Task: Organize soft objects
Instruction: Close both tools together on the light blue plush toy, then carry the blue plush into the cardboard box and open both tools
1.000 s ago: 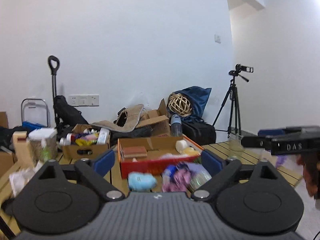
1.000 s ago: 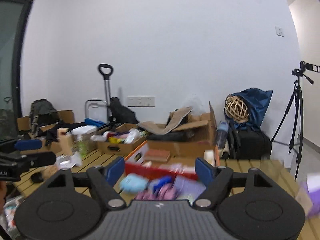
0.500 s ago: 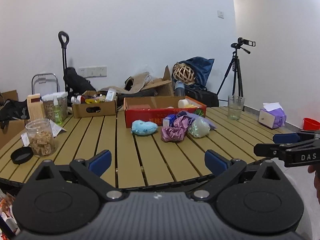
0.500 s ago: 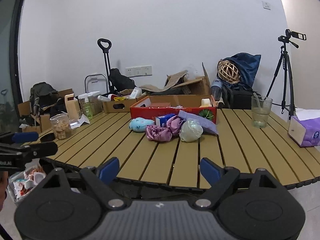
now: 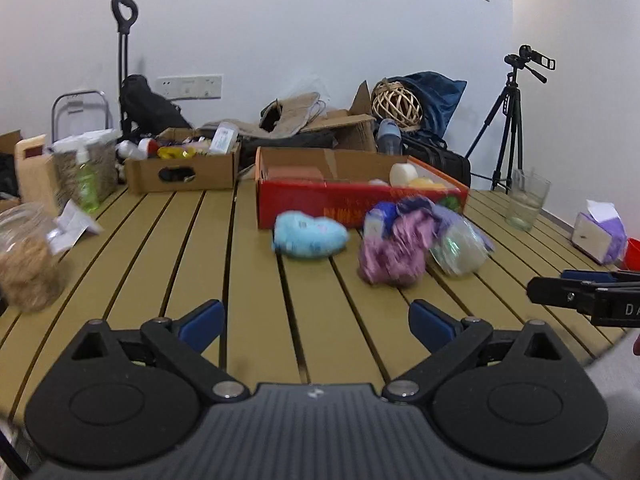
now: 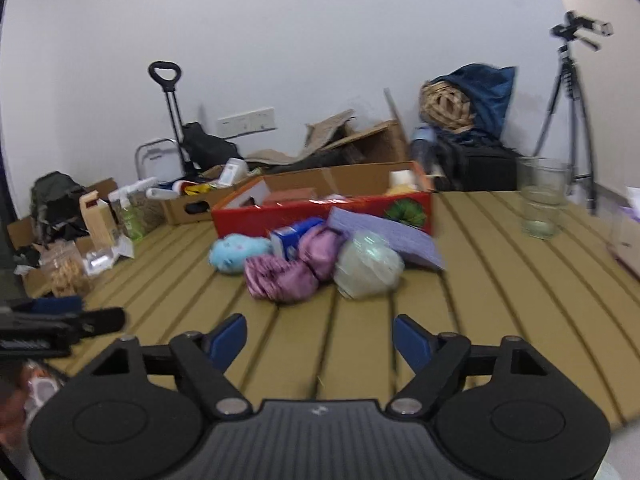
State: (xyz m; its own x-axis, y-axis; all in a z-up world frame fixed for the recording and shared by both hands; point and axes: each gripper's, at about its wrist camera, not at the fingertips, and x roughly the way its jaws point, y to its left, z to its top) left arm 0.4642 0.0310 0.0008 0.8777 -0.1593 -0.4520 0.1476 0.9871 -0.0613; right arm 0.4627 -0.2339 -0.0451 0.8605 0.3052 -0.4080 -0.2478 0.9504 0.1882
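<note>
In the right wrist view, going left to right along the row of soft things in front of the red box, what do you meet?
Light blue plush → pink satin cloth → pale green bundle in clear wrap.

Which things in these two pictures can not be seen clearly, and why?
- Red box, left wrist view: its front wall hides most of its contents.
- Print on the blue soft toy, both views: motion blur.
- Tissue pack, right wrist view: cut by the edge, blurred.
- Pink cloth bundle: blurred; one piece or several, cannot tell.
</note>
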